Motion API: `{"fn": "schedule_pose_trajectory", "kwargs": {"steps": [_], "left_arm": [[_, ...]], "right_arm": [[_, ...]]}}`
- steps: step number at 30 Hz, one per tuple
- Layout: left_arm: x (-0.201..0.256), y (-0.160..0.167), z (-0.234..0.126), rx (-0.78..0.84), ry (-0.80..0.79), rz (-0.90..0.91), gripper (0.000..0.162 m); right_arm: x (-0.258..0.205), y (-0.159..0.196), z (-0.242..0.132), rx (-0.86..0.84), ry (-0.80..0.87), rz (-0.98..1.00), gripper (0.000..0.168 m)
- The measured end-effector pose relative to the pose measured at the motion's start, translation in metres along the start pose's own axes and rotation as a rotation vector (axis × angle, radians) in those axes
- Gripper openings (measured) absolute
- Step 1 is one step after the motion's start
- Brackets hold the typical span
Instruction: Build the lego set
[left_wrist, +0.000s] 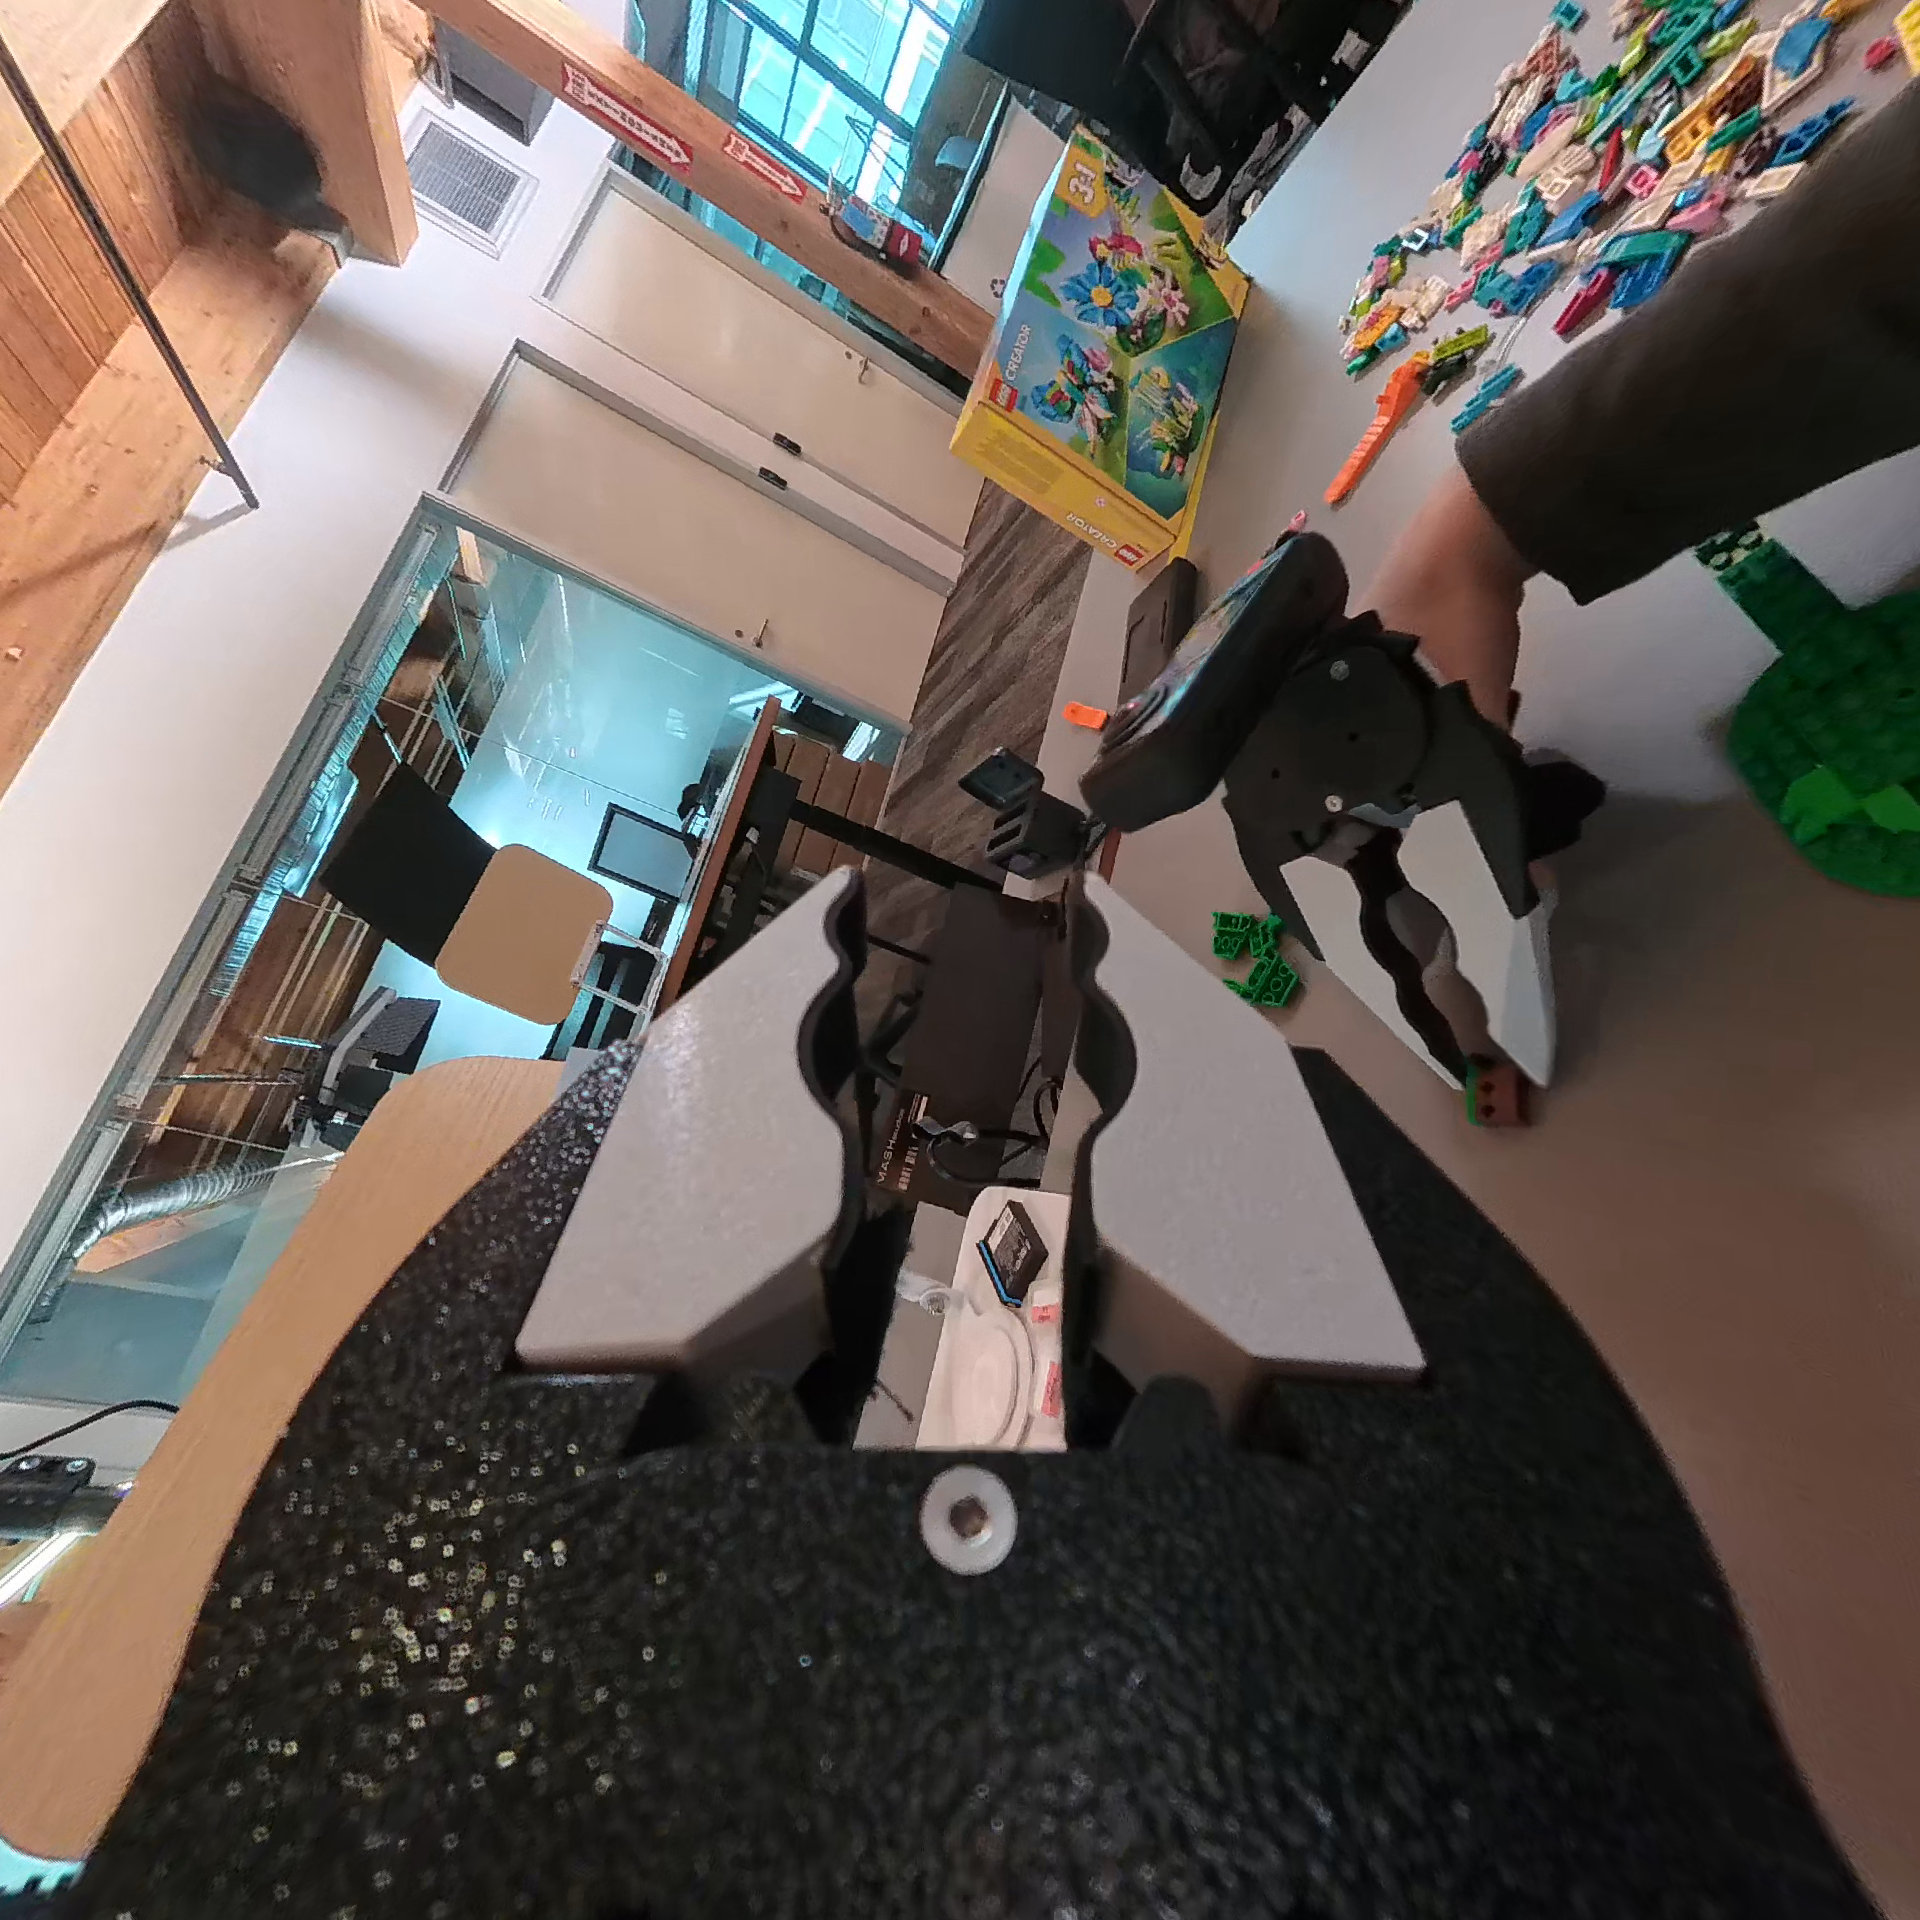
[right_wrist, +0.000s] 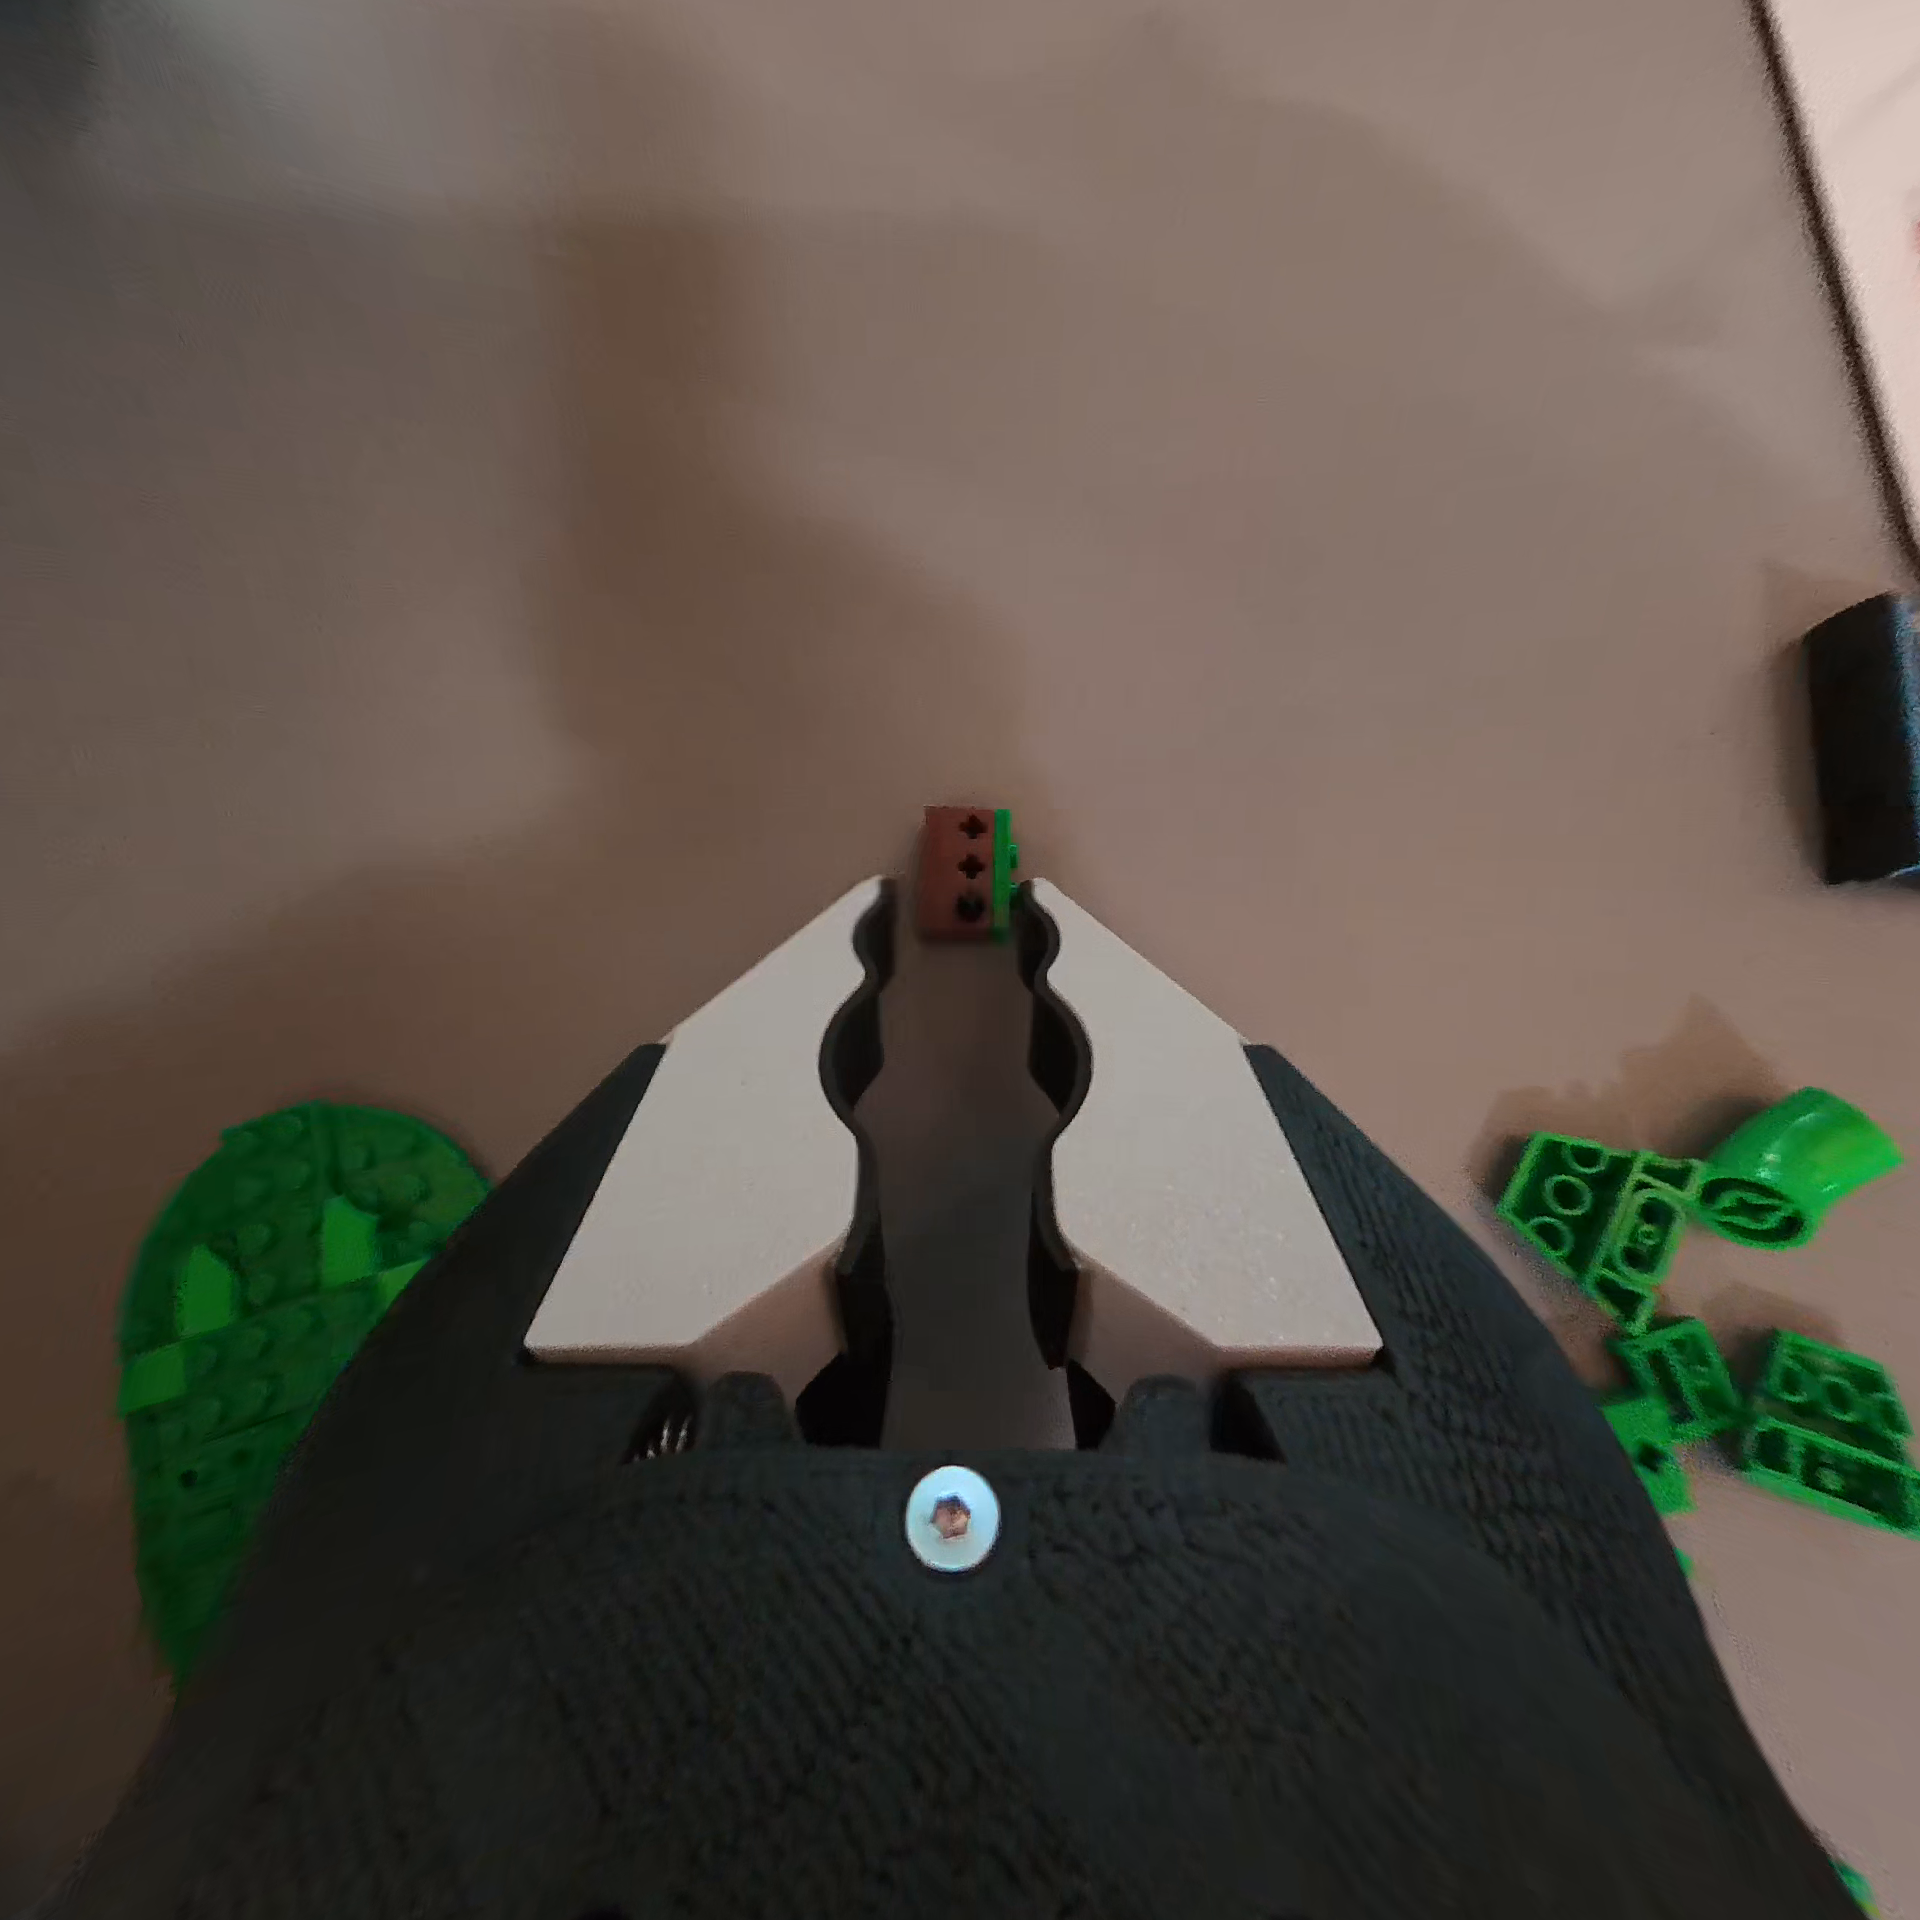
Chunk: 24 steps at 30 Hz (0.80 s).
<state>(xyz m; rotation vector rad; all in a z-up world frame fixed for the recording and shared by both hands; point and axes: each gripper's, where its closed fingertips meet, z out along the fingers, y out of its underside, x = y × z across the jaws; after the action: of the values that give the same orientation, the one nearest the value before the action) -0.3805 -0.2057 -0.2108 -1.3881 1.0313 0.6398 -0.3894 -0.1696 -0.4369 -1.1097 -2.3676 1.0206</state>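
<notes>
The right gripper (right_wrist: 954, 899), fingers spread, points down at a small brown brick with a thin green plate on one side (right_wrist: 966, 875), lying on the beige table (right_wrist: 623, 520) between its fingertips, away from the table's edges. The left gripper (left_wrist: 966, 914) hangs apart, empty. Loose green bricks (right_wrist: 1704, 1309) lie nearby.

Matt beige table (right_wrist: 727, 416); glossy plastic green bricks (right_wrist: 1590, 1216); rough black tongs (right_wrist: 954, 894) body.
</notes>
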Motion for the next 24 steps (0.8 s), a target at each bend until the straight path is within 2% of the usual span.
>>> {"fn": "schedule_pose_trajectory", "kwargs": {"steps": [3,5,8,11,15,24], "left_arm": [[-0.001,-0.004,-0.002,0.016,-0.002,-0.018,0.036],[-0.003,-0.005,-0.003,0.025,-0.001,-0.036,0.037],[-0.005,-0.006,-0.004,0.033,-0.003,-0.059,0.037],[-0.003,-0.007,-0.004,0.052,0.013,-0.084,0.036],[0.0,-0.006,0.0,0.046,0.031,-0.094,0.036],[0.0,-0.001,0.001,0.03,0.037,-0.118,0.035]], "right_arm": [[-0.003,-0.003,-0.01,0.018,-0.037,0.08,0.041],[0.0,-0.008,-0.029,0.046,-0.019,0.12,0.044],[0.014,-0.006,-0.066,0.082,0.078,0.215,0.035],[0.026,0.029,-0.091,-0.029,0.154,0.434,0.028],[0.008,0.077,-0.095,-0.275,0.125,0.534,0.027],[0.002,0.082,-0.082,-0.466,0.146,0.468,0.021]]}}
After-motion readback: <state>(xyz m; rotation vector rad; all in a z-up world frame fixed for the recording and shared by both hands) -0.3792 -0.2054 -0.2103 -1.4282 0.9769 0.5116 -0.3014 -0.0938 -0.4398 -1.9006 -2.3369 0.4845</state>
